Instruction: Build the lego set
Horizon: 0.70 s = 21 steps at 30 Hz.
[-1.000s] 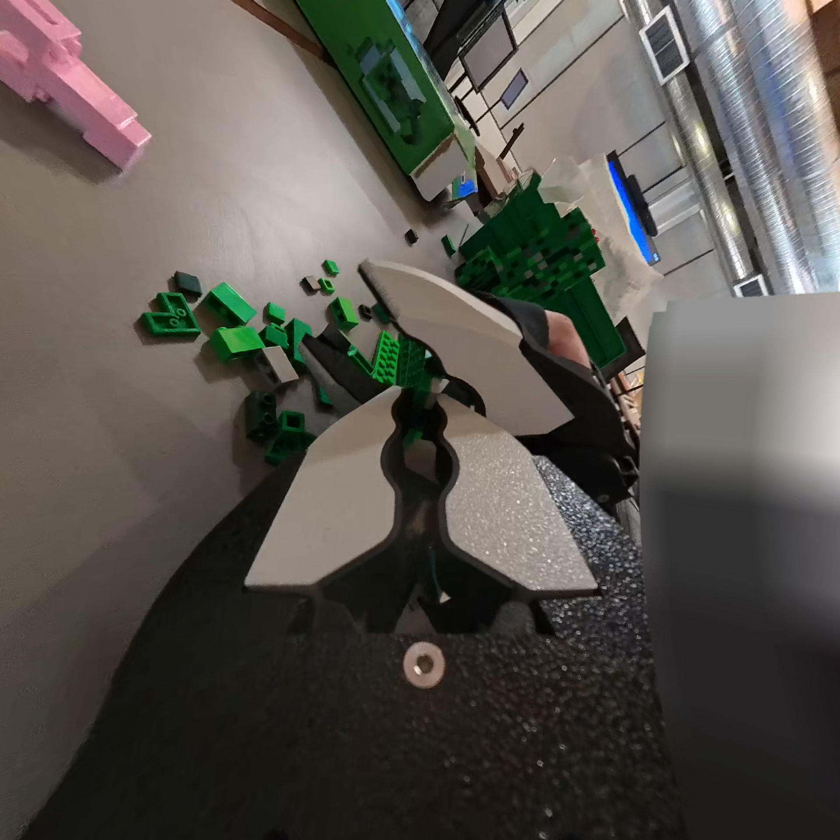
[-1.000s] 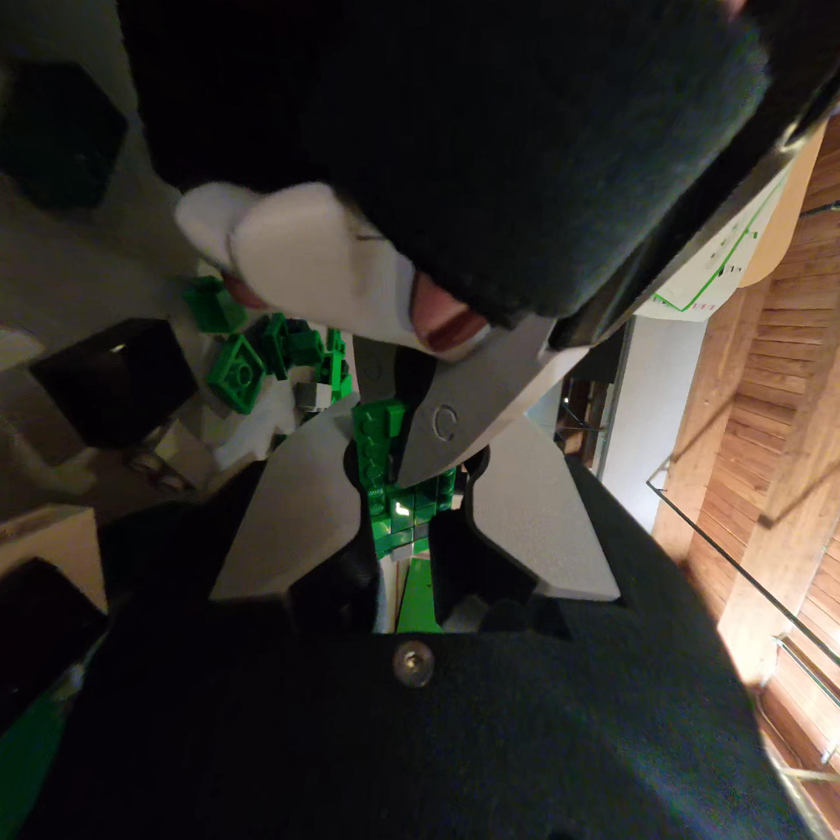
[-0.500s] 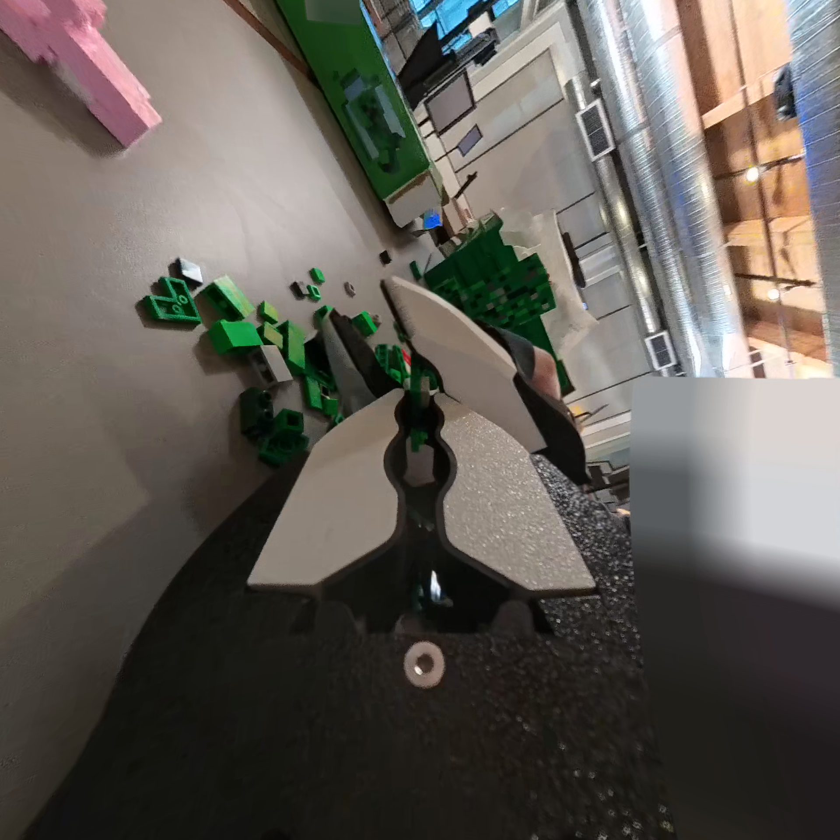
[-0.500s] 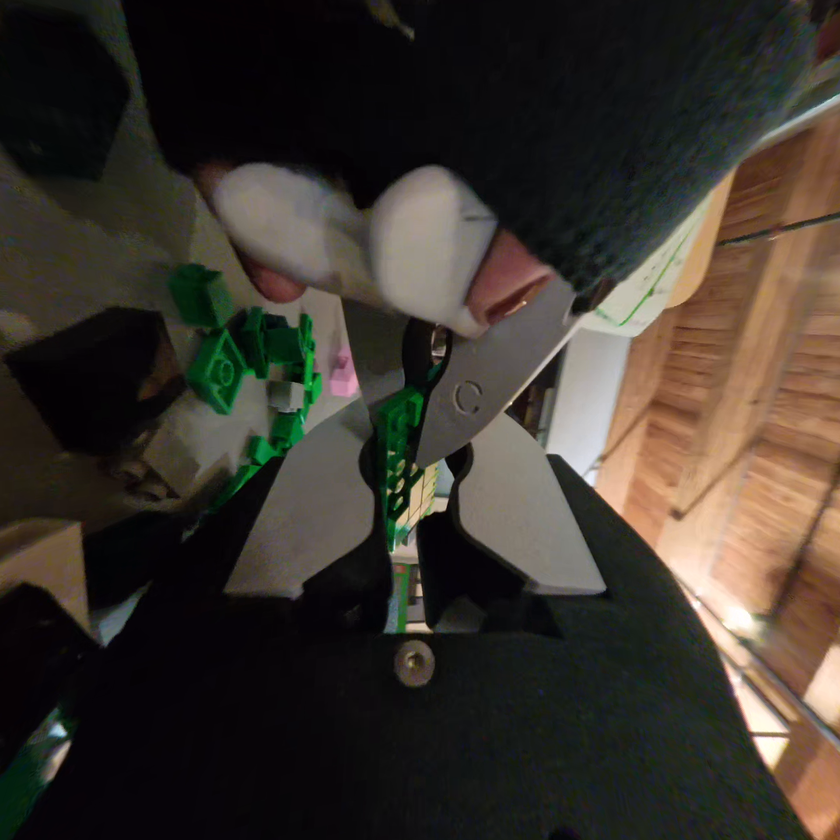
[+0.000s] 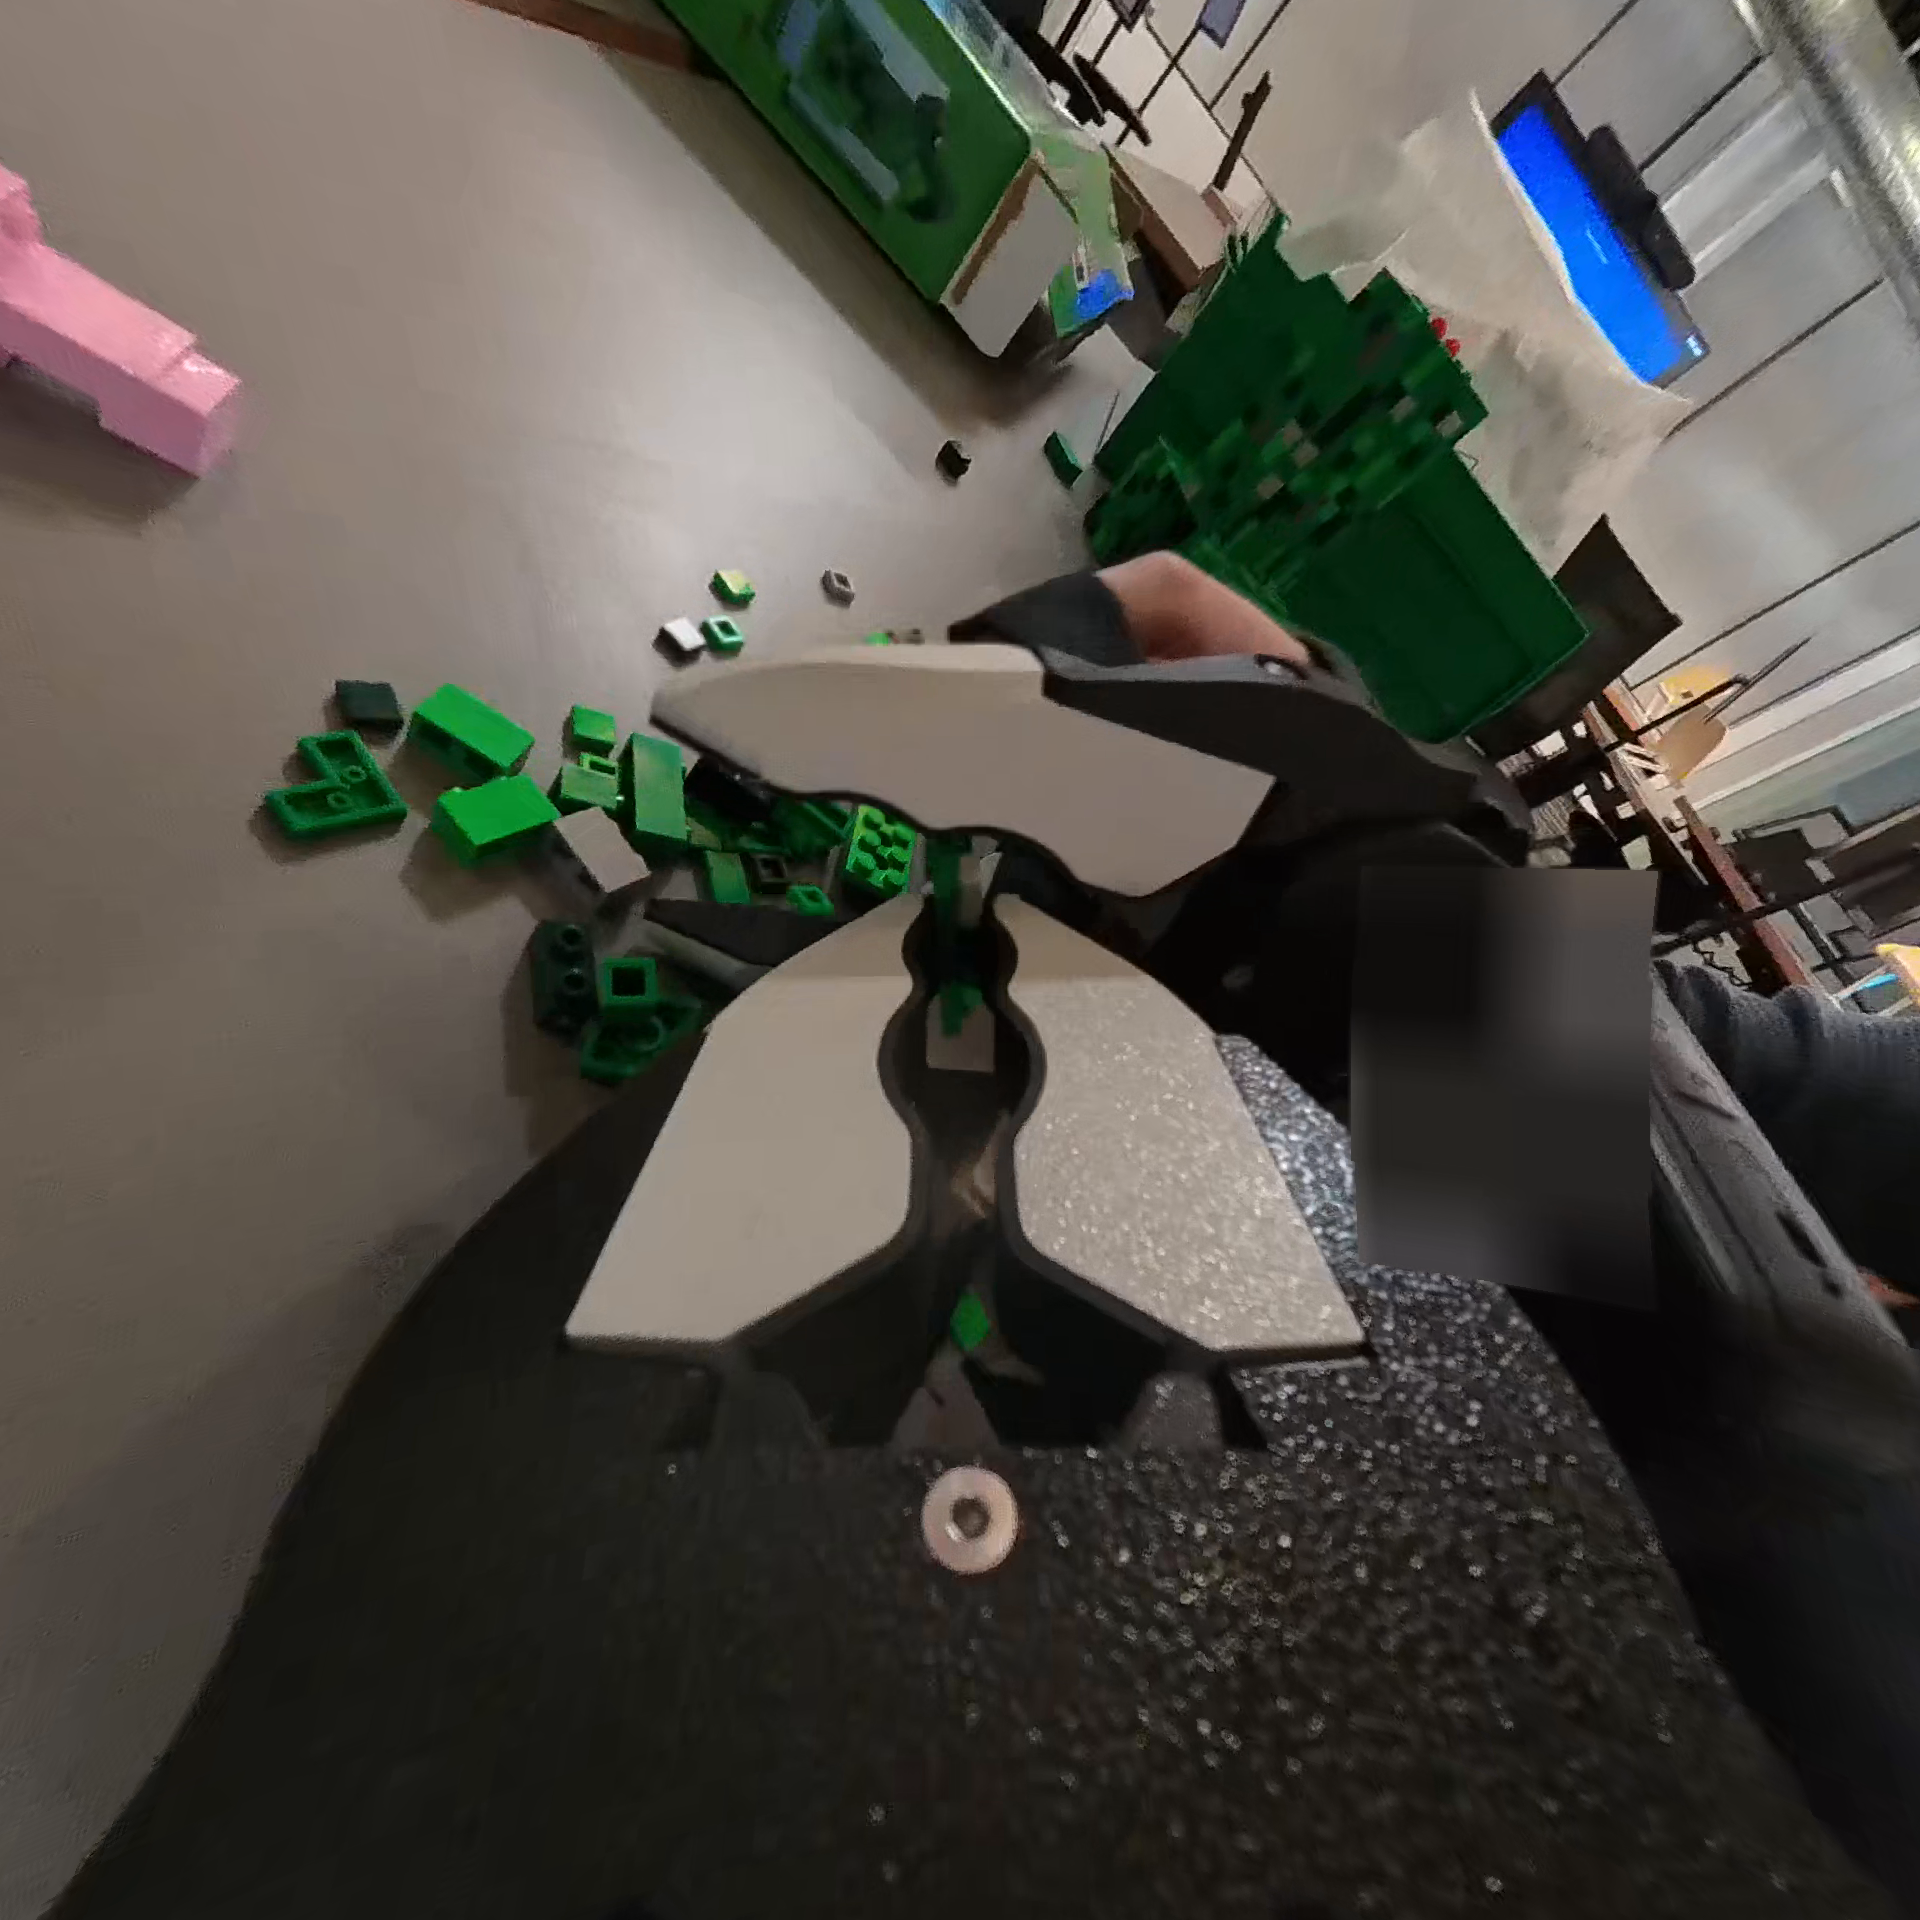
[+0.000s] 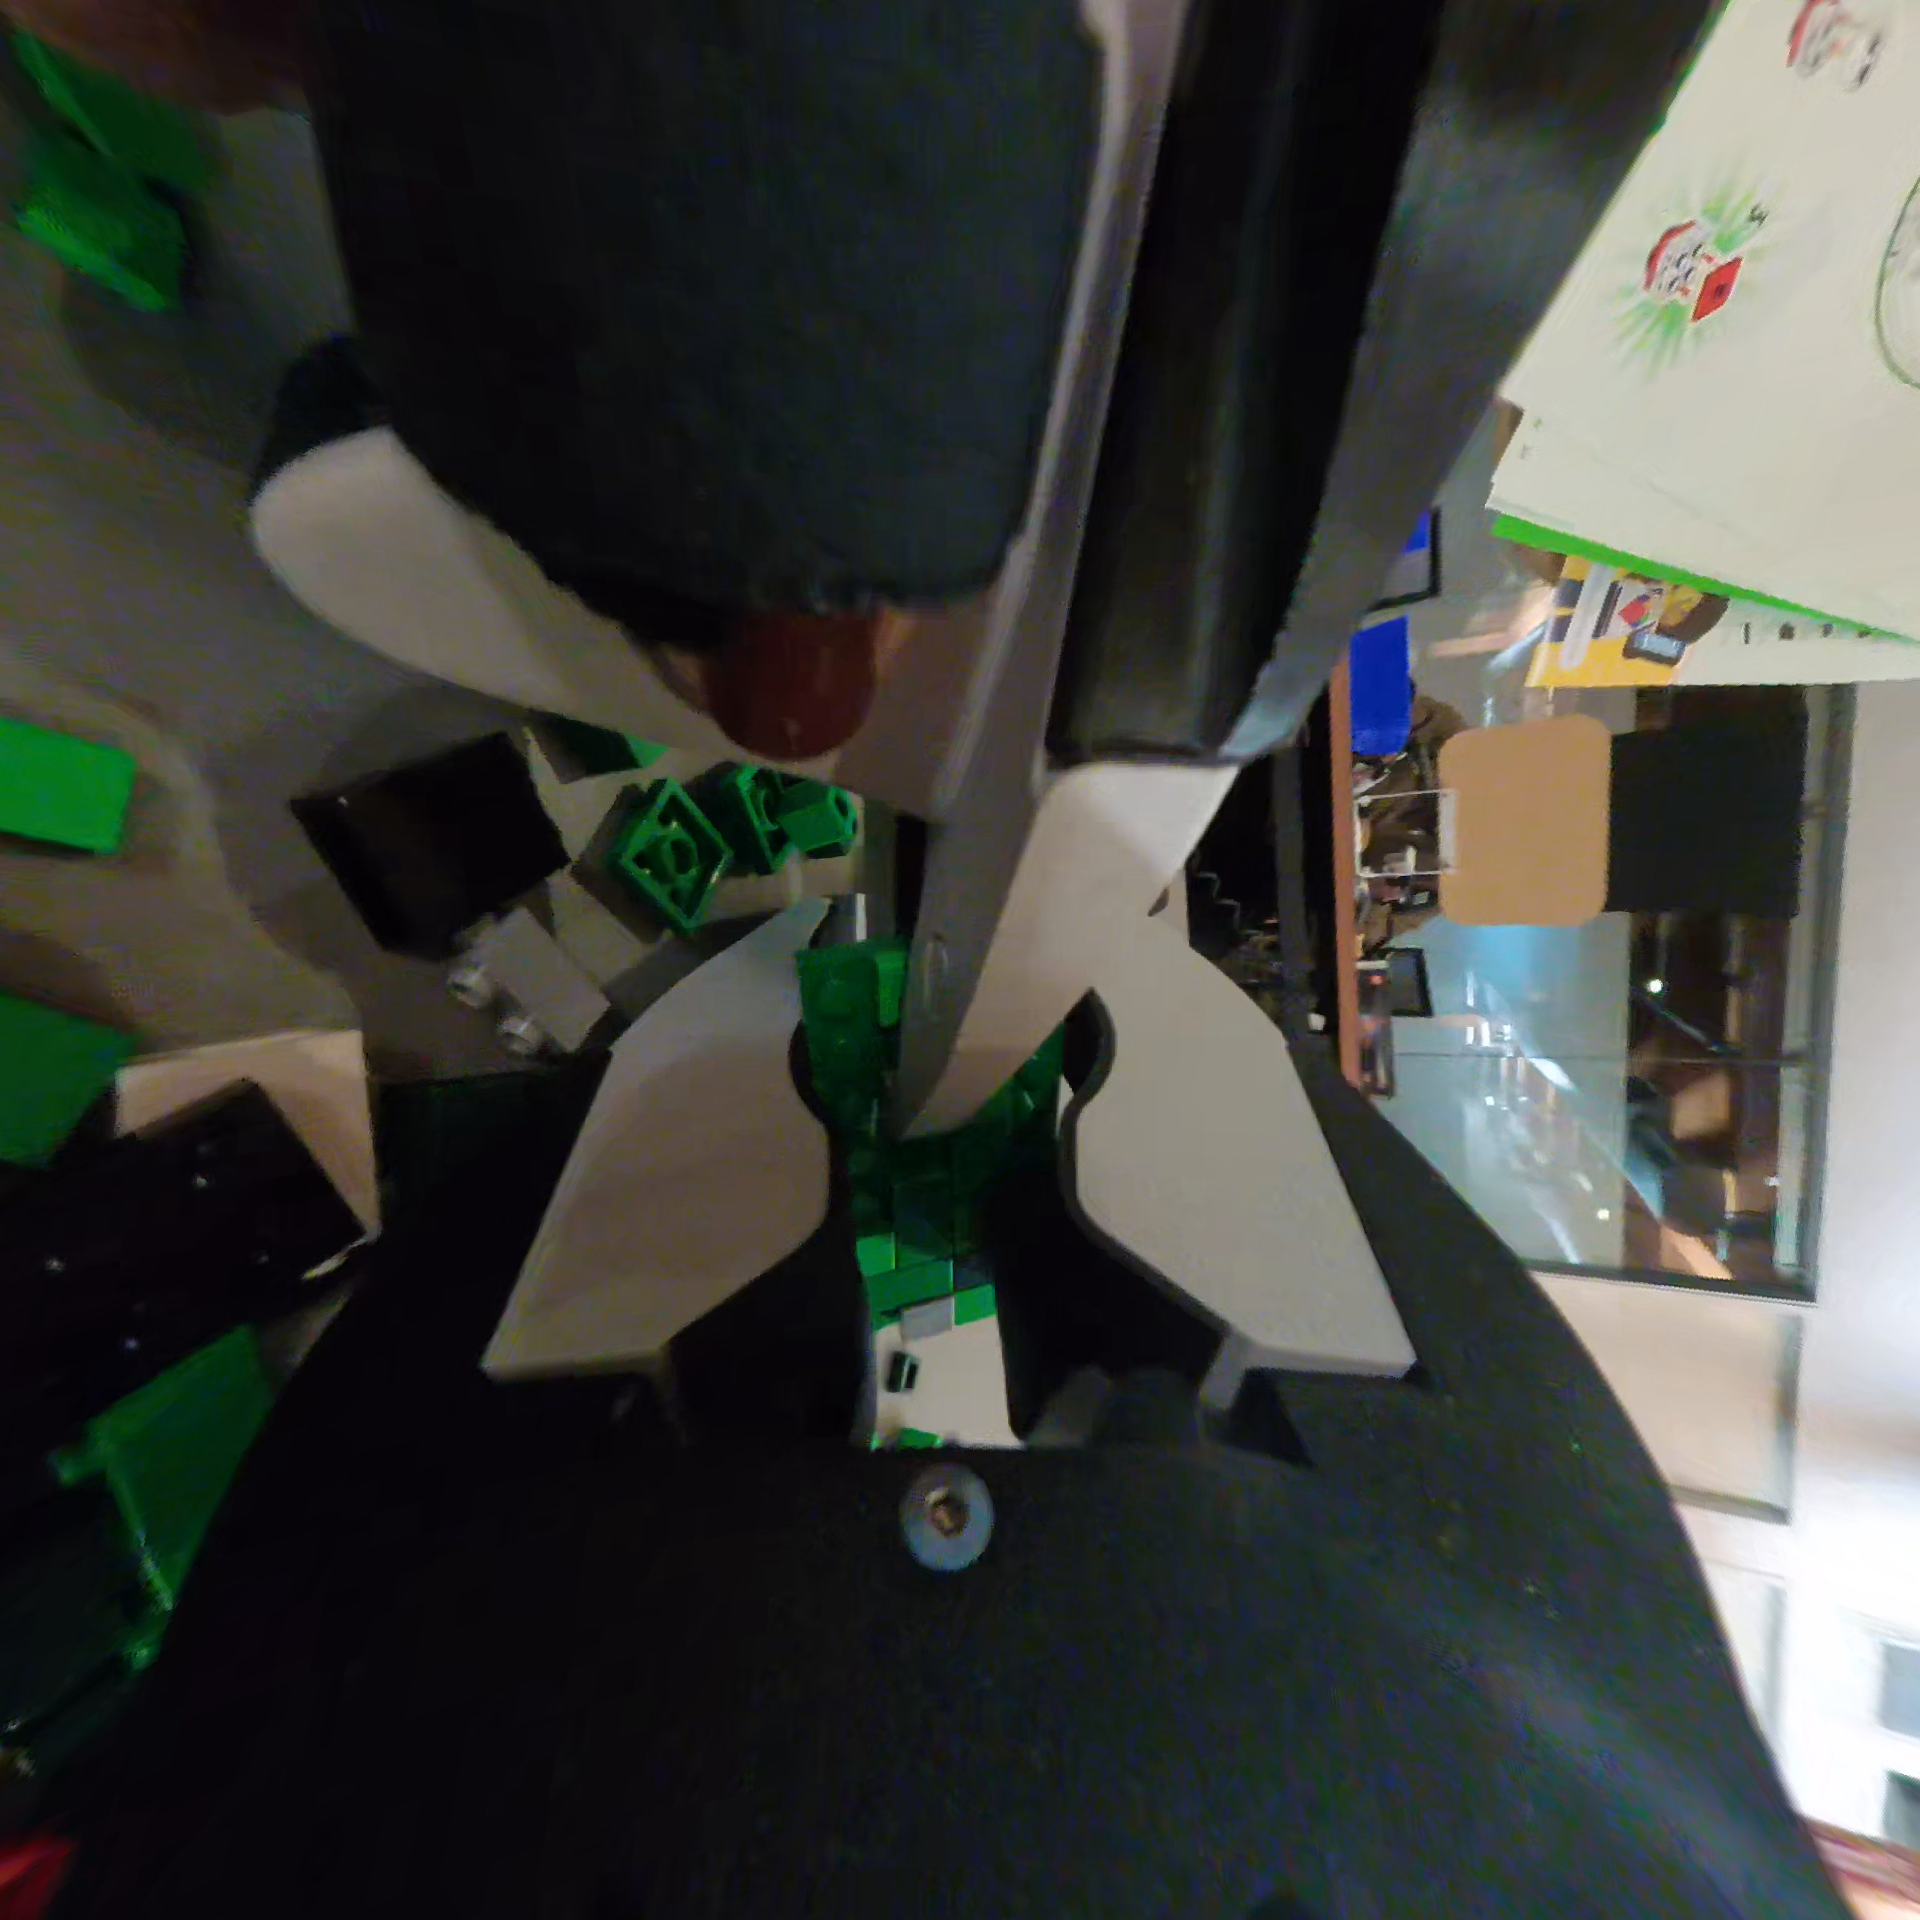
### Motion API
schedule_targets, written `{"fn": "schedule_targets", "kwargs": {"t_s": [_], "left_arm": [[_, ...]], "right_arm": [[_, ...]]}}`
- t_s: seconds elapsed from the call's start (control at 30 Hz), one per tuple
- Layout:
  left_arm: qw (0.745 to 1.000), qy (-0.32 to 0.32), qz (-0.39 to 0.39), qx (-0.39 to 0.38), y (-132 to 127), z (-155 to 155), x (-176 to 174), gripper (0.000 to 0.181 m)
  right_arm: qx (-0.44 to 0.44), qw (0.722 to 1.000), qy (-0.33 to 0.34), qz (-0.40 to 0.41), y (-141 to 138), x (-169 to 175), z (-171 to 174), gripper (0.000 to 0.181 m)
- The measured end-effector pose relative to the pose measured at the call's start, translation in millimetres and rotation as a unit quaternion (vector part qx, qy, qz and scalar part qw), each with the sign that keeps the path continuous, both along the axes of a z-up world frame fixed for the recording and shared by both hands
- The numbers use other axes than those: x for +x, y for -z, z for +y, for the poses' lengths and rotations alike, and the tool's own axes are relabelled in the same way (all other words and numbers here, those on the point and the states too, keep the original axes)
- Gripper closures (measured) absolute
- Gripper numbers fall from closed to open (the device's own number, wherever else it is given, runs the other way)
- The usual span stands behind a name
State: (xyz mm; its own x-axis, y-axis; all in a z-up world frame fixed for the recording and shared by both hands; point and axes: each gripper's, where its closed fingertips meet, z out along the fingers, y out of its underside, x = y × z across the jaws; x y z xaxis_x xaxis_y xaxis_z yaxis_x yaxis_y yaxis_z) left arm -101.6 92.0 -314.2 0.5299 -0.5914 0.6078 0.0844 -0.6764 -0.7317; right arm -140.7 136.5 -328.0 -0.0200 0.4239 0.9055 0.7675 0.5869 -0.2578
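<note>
a small green lego assembly is held above the grey table, pinched between the tips of the left gripper and also clamped by the right gripper. both are clenched on it, crossed tip to tip, probably so one steadies it while the other presses a part home. the loose green bricks are scattered just below, within reach. a large green build and the green set box are kept farther back. a pink model is set apart. no writing can be read; an instruction sheet is seen.
</note>
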Motion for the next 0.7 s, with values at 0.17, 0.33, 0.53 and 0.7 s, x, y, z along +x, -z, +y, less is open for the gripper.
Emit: {"fn": "schedule_targets", "kwargs": {"t_s": [0.17,0.33,0.53,0.7], "left_arm": [[1.0,-0.008,0.01,0.026,-4.2,2.4,-6.1,0.176],[0.994,-0.075,-0.027,0.077,-22.6,14.7,-24.8,0.176],[0.978,-0.107,-0.132,0.124,-51.6,17.7,-37.9,0.176],[0.97,-0.096,-0.175,0.142,-61.1,14.1,-42.2,0.176]], "right_arm": [[-0.036,0.999,-0.008,0.024,-3.2,-0.1,-2.3,0.134],[-0.076,0.993,0.031,0.081,-12.8,11.3,12.0,0.111],[-0.237,0.946,0.021,0.221,-29.0,8.6,6.8,0.104],[-0.484,0.782,-0.076,0.386,-62.5,5.8,-11.7,0.117]]}}
